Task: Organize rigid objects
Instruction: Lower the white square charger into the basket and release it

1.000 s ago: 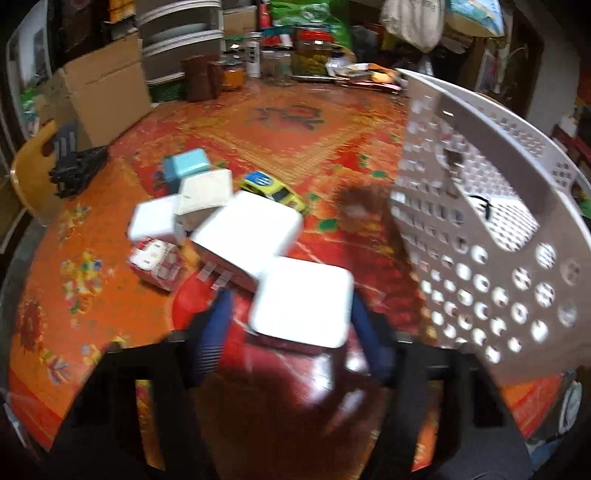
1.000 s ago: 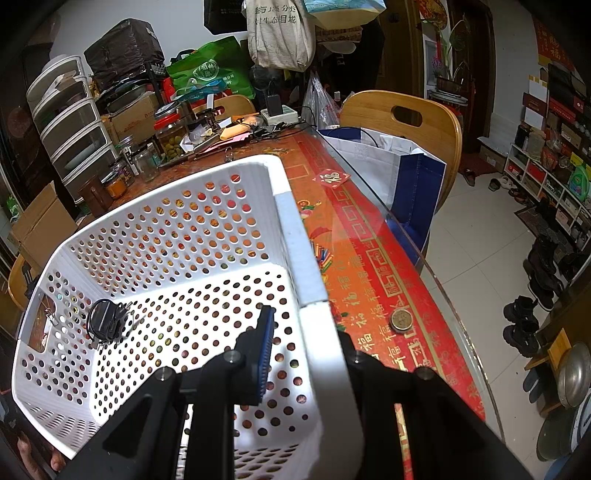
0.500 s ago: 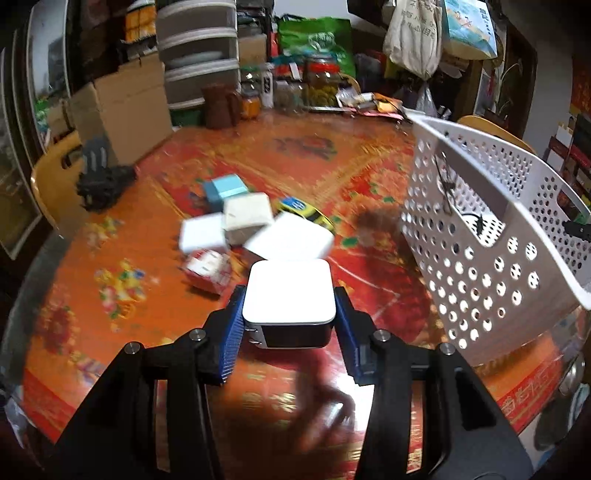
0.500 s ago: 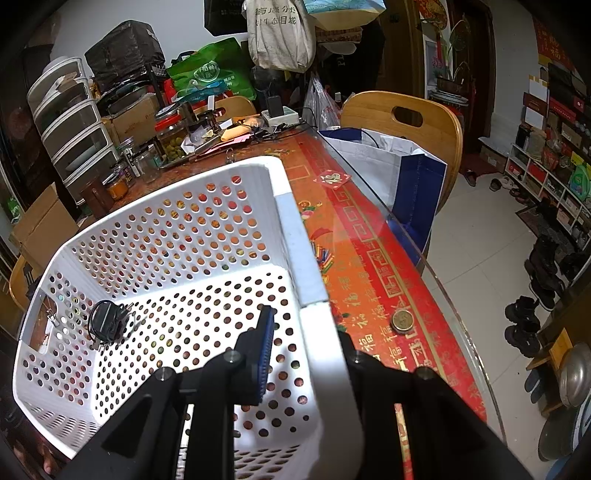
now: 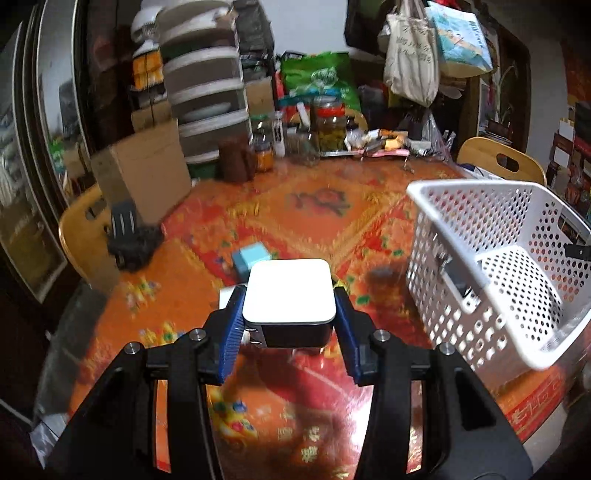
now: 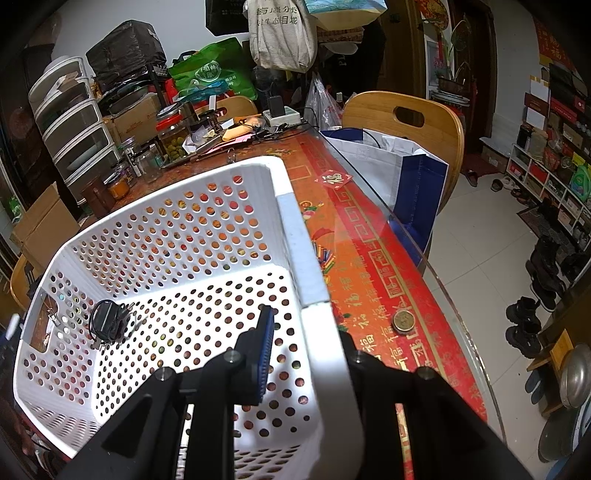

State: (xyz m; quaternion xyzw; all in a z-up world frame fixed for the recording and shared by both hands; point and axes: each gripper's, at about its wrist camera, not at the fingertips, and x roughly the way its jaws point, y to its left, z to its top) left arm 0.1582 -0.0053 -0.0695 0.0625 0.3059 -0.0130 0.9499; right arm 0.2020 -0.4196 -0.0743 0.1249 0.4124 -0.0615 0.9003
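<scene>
Much of the table beyond our left gripper (image 5: 289, 325) is smeared by blur, so the small things lying past its fingertips are hard to read: we make out a pale blue box (image 5: 252, 258) just beyond the held piece and a white edge (image 5: 226, 297) peeking out by the left finger, the rest of it covered. Our right gripper (image 6: 306, 354) shows only its inner blue pad (image 6: 264, 350); the outer finger is hidden behind the basket wall.

The left gripper grasps a white adapter (image 5: 290, 295) between its blue pads, lifted clear of the orange patterned tablecloth (image 5: 317, 206). It is a rounded square block, white on top with a dark face towards us, and small metal prongs seem to stick out at its lower left, though they are tiny.

The white perforated basket (image 5: 491, 291) stands to the right of that gripper, tilted. The right gripper is clenched on its rim (image 6: 325, 332), pad inside, wall between the fingers. Inside, far left of this gripper, lies a black coiled cable (image 6: 107, 321).

On the tablecloth right of the basket, repeated 福 characters run along the border (image 6: 384, 280), and a red 福 sticker (image 6: 333, 180) lies further ahead. A hanging cloth bag (image 6: 280, 33) carries Chinese print that we cannot fully read.
</scene>
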